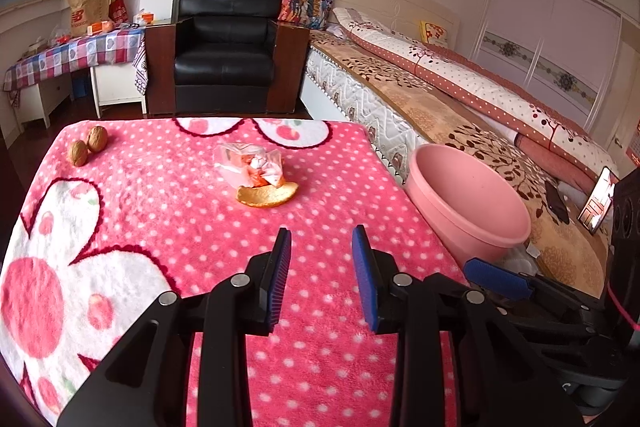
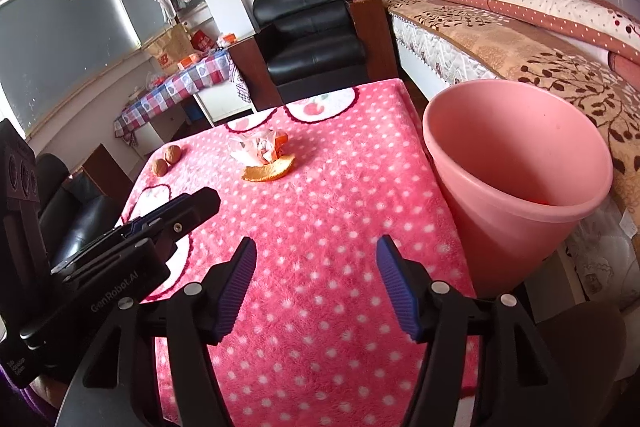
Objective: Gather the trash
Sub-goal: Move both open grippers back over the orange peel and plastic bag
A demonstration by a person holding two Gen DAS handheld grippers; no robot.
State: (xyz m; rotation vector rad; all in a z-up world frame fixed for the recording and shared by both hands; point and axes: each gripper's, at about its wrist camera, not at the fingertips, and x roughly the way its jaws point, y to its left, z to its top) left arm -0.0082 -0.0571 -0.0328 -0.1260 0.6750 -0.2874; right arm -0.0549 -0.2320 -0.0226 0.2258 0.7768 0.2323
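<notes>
An orange peel (image 1: 267, 194) lies mid-table on the pink dotted blanket (image 1: 160, 219), touching a crumpled clear wrapper (image 1: 252, 163) just behind it. Two walnuts (image 1: 88, 146) sit at the far left corner. A pink bin (image 1: 472, 199) stands by the table's right edge. My left gripper (image 1: 322, 231) hovers open and empty, short of the peel. In the right wrist view the peel (image 2: 269, 169), wrapper (image 2: 256, 147), walnuts (image 2: 167, 159) and bin (image 2: 516, 163) all show. My right gripper (image 2: 317, 241) is open and empty over the blanket, left of the bin.
A black armchair (image 1: 224, 55) stands beyond the table's far edge. The bed (image 1: 440, 99) runs along the right behind the bin, with a phone (image 1: 600, 199) propped on it. A checked-cloth side table (image 1: 76, 55) with bags is at the far left.
</notes>
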